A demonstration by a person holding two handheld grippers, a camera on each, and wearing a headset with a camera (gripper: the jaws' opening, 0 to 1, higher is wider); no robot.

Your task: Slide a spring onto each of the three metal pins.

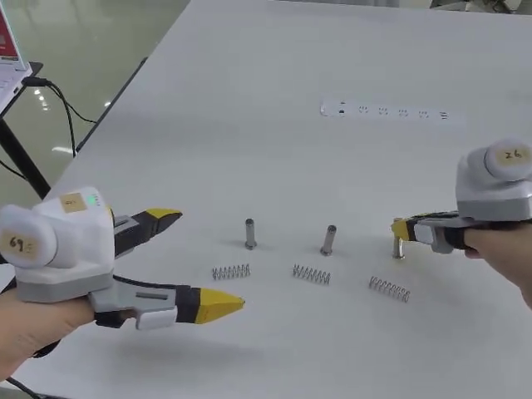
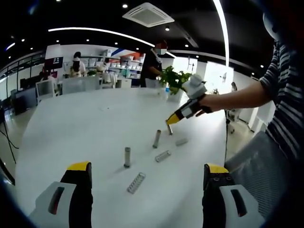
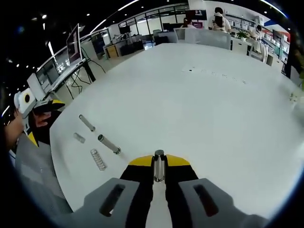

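Note:
Three short metal pins stand in a row on the white table: left pin point(image 1: 249, 234), middle pin point(image 1: 329, 239) and right pin point(image 1: 399, 248). In front of each lies a loose spring: left spring point(image 1: 230, 272), middle spring point(image 1: 311, 273), right spring point(image 1: 389, 288). My right gripper point(image 1: 402, 229) is shut on the right pin point(image 3: 158, 155), which stands upright between its yellow tips point(image 3: 159, 164). My left gripper point(image 1: 193, 262) hovers open, left of the row, holding nothing. In the left gripper view the jaws stand wide apart around the left spring point(image 2: 136, 183) and left pin point(image 2: 127, 156).
A white power strip point(image 1: 382, 110) lies further back on the table. The table's left edge point(image 1: 125, 87) runs diagonally, with a laptop point(image 1: 12, 58) and a black cable point(image 1: 66, 104) beyond it. People and desks fill the background of the left gripper view.

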